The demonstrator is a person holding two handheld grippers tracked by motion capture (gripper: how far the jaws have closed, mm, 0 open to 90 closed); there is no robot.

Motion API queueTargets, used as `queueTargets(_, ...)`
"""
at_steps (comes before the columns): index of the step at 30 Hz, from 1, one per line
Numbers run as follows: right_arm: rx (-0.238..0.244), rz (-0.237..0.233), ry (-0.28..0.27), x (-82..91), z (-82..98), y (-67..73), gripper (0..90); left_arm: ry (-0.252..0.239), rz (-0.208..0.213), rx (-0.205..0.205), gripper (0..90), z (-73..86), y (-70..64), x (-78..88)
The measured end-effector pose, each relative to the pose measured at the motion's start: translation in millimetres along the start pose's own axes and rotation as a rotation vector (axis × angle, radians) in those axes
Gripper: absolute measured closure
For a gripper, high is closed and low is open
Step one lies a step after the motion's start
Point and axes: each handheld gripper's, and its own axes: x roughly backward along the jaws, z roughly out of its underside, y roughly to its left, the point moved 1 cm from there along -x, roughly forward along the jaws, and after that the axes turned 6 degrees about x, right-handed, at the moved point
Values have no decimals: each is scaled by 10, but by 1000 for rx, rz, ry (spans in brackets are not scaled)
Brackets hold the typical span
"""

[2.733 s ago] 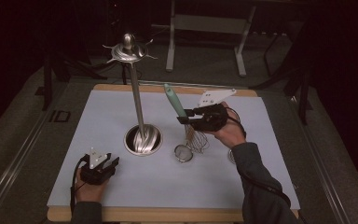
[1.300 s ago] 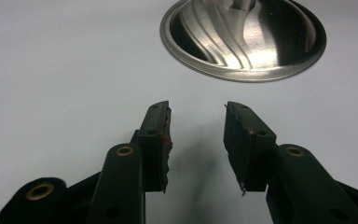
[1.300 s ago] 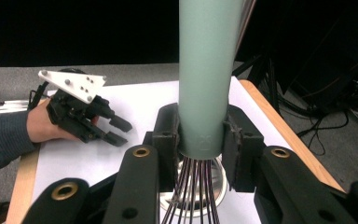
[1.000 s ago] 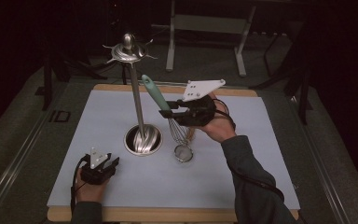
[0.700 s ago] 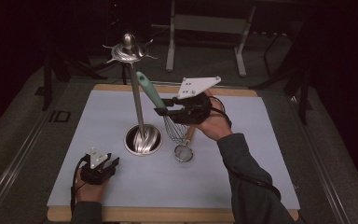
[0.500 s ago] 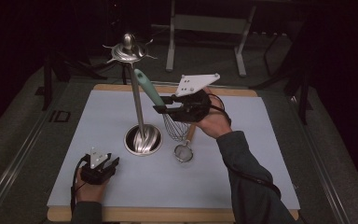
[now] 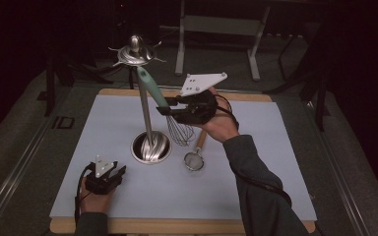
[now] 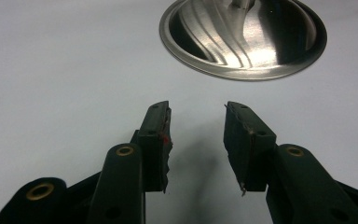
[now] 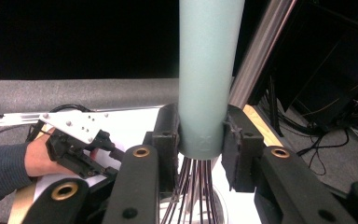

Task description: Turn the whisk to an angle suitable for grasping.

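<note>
My right gripper [image 7: 170,107] [image 9: 200,140] is shut on a whisk [image 7: 177,125], its pads clamped around the lower end of the teal handle [image 9: 207,65] just above the wires. I hold the whisk in the air, tilted, with the handle's top near the hooks of a steel utensil stand [image 7: 142,98]. The stand's round base [image 7: 150,147] [image 8: 242,37] sits on the white mat. My left gripper [image 7: 115,173] [image 8: 196,140] rests on the mat at the front left, open, with nothing between its jaws.
A small mesh strainer with a wooden handle [image 7: 195,156] lies on the mat [image 7: 256,162] right of the stand's base. The wooden table edge [image 7: 177,225] runs along the front. Dark floor and metal frames lie beyond the table.
My right gripper has carried the whisk up and to the left, toward the top of the stand. The left gripper has stayed where it was.
</note>
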Motion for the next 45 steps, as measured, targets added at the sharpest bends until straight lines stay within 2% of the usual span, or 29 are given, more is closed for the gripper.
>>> queueTargets(15,-22,20,9,-83,-12,-24,690,-1,-1,0,614,0,-1,-2)
queueTargets(29,-74,49,7,-223,36,10,684,-3,1,3,613,1,-1,2)
queueTargets(36,-76,63,23,-285,18,35,676,-2,1,3,613,1,1,2)
queueTargets(45,-74,54,34,-314,56,60,654,0,0,-1,612,0,3,4)
